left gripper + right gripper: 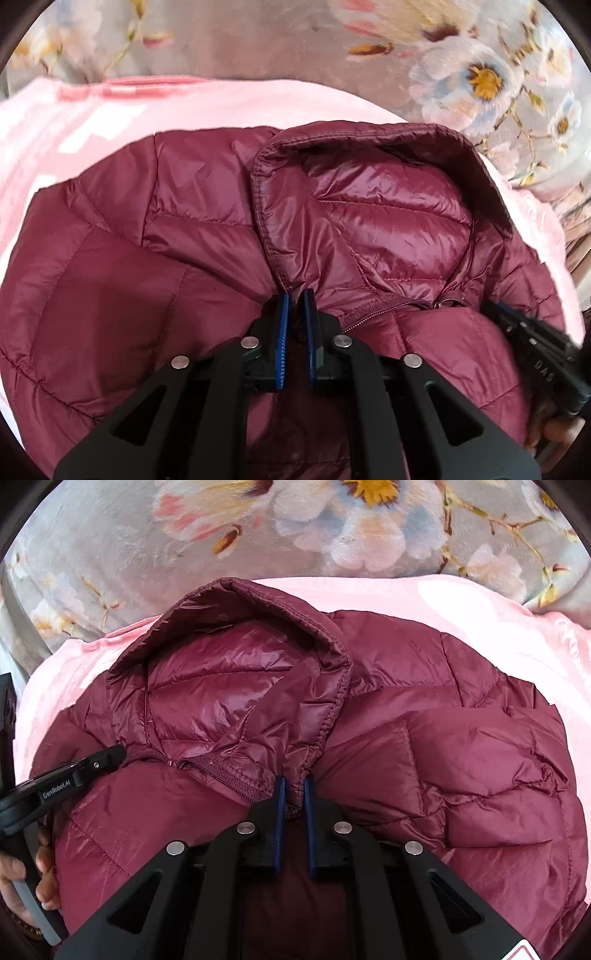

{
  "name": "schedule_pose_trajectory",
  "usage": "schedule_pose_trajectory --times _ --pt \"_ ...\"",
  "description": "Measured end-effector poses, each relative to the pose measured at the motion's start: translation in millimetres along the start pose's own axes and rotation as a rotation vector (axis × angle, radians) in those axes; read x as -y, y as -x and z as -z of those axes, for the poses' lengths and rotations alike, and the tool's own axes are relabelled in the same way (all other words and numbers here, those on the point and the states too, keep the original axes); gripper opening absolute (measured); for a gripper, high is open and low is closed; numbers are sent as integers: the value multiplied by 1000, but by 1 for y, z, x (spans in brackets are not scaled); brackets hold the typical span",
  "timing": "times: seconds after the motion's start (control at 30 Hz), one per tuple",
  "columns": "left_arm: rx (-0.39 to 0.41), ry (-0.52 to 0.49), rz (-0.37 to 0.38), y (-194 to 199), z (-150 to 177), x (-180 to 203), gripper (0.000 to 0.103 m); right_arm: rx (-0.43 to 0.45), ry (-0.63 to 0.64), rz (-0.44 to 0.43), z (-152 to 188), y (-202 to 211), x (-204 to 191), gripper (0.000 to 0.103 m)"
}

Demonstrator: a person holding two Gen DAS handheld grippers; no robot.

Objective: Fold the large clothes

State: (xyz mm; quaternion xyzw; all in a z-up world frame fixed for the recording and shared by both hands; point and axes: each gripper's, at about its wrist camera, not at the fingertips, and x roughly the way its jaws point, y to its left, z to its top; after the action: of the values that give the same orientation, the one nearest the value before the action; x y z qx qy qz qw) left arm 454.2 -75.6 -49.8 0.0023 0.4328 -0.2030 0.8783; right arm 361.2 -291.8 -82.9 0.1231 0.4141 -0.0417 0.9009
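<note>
A maroon quilted puffer jacket (147, 258) with a hood (369, 206) lies on a pink cloth. My left gripper (295, 299) is shut on the jacket fabric at the base of the hood's left edge. My right gripper (294, 782) is shut on the jacket (461, 757) at the base of the hood (229, 679), beside the zipper (229, 771). Each gripper shows in the other's view: the right one at the lower right of the left wrist view (495, 306), the left one at the lower left of the right wrist view (120, 755).
A pink cloth (74, 125) lies under the jacket, also in the right wrist view (443, 602). Beyond it is a grey floral blanket (480, 74), seen also in the right wrist view (295, 528). A hand (22, 878) holds the left gripper's handle.
</note>
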Motion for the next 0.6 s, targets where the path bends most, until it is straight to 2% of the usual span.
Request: schedule_pose_trajectory --times 0.2,0.3,0.37,0.4,0.43,0.47,0.5,0.53,0.6 --pt "-6 19 22 4 -7 -4 11 -38 -81 -109 -1 8 17 13" --pt "-29 46 56 32 -10 -19 16 -41 -183 -186 -4 34 32 21" --pt "5 121 133 56 -25 -31 35 -6 -250 -253 -13 50 40 26" --pt "22 153 156 61 -32 -34 46 20 -296 -290 -23 57 44 37" --pt "45 193 188 67 -42 -37 52 37 -331 -323 -32 59 45 54" --pt "63 247 229 70 -56 -38 63 54 -378 -369 -42 58 48 61" --pt "71 305 266 68 -68 -40 71 67 -441 -419 -53 53 50 65" --pt "70 357 304 65 -77 -42 74 72 -497 -461 -64 46 52 65" --pt "8 490 373 40 -98 -47 75 71 -594 -505 -79 28 56 65"
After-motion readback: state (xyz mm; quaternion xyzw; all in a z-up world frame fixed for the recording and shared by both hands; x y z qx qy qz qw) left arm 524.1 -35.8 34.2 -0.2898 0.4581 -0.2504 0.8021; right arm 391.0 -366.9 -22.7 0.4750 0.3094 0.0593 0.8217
